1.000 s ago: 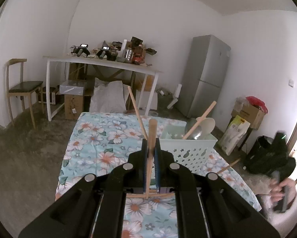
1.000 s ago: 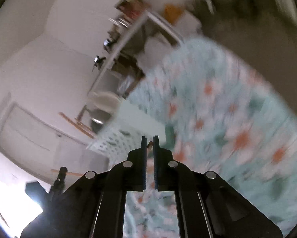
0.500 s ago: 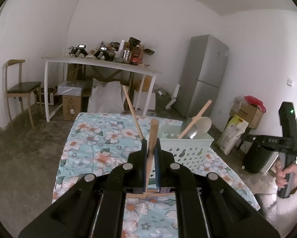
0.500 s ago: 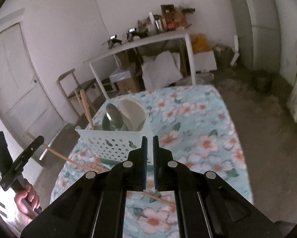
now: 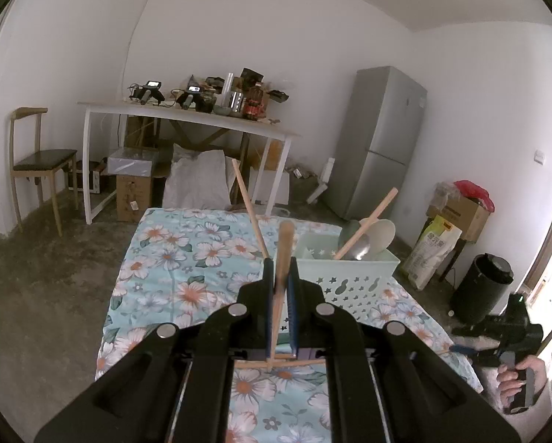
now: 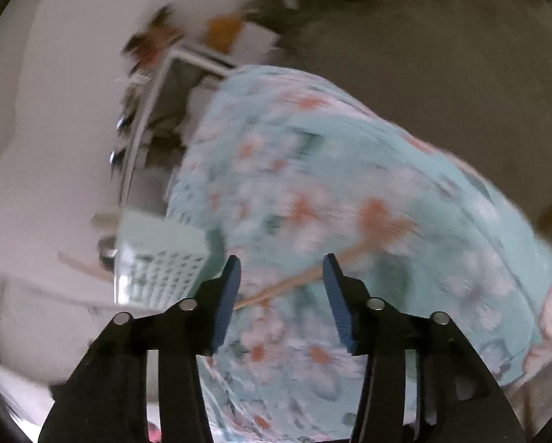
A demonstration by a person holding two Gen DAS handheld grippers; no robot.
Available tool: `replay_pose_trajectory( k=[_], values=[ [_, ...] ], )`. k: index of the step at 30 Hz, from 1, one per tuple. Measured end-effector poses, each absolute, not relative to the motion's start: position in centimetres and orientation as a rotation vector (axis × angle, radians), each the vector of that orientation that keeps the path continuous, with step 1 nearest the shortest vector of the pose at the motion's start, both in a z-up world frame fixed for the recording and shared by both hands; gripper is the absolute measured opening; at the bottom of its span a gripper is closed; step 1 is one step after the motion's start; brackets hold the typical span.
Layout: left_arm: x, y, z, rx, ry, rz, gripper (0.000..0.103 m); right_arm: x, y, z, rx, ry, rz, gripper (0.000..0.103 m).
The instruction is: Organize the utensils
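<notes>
Right gripper [image 6: 279, 277] had just popped its jaws open, empty, swinging down toward a loose chopstick [image 6: 294, 280] on the tablecloth [image 6: 405, 170], so another pickup looked imminent, while left gripper [image 5: 279, 288] stayed clamped on its wooden stick [image 5: 284, 254].

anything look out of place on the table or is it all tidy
Not tidy yet. Loose wooden sticks lie flat on the floral tablecloth instead of standing in the white basket with the spoons. The left gripper clamps one wooden handle upright. Nothing looks spilled or broken; the right wrist view is too blurred to judge.
</notes>
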State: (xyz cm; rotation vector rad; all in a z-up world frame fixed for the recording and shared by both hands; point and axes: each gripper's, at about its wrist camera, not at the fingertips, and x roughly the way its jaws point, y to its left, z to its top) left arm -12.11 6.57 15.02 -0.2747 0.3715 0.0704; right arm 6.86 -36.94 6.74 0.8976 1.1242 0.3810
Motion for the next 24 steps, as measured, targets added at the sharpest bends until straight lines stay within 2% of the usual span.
replay_pose_trajectory(
  k=[6, 8, 9, 10, 13, 17, 24],
  values=[
    [-11.8, 6.7, 14.7, -0.29, 0.379, 0.074, 0.006, 7.5, -38.0, 4.2, 1.015, 1.154, 0.353, 0.043],
    [-11.7, 6.7, 14.5, -0.296, 0.38, 0.08, 0.006, 8.1, -37.9, 4.1, 1.012, 1.141, 0.335, 0.032],
    [-11.6, 6.6, 14.4, -0.297, 0.383, 0.08, 0.006, 8.4, -37.6, 4.0, 0.988, 1.138, 0.311, 0.014],
    [-11.6, 6.6, 14.3, -0.299, 0.383, 0.08, 0.006, 8.5, -37.7, 3.7, 0.976, 1.136, 0.291, 0.011],
    [-11.5, 6.7, 14.3, -0.295, 0.384, 0.079, 0.006, 8.6, -37.6, 3.8, 0.971, 1.093, 0.297, 0.012],
    [-11.5, 6.6, 14.3, -0.292, 0.382, 0.071, 0.006, 8.4, -36.0, 7.5, 0.786, 0.96, 0.31, 0.011],
    [-11.1, 6.3, 14.6, -0.29, 0.4, 0.031, 0.005, 4.7, -29.2, 18.3, 0.301, 0.64, 0.411, 0.008]
  ],
)
